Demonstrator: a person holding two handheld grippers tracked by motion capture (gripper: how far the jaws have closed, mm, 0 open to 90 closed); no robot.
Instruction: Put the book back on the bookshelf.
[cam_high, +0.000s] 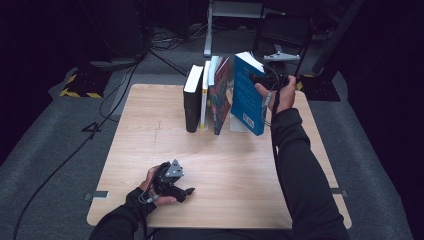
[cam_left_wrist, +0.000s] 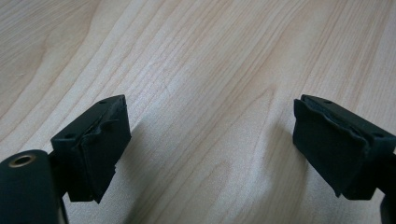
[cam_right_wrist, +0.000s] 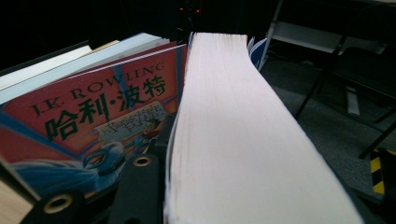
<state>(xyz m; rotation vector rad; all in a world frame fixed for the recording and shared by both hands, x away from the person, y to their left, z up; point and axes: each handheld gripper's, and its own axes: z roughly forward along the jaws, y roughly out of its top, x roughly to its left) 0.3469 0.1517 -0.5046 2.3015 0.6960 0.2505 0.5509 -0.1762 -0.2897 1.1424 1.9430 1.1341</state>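
Right tool grips the blue book, upper centre!
Left tool rests wide open on the worktop, lower left.

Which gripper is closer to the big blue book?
The right. The right gripper is right at the blue book, at its far edge, while the left gripper rests down on the table, far from the books, jaws open.
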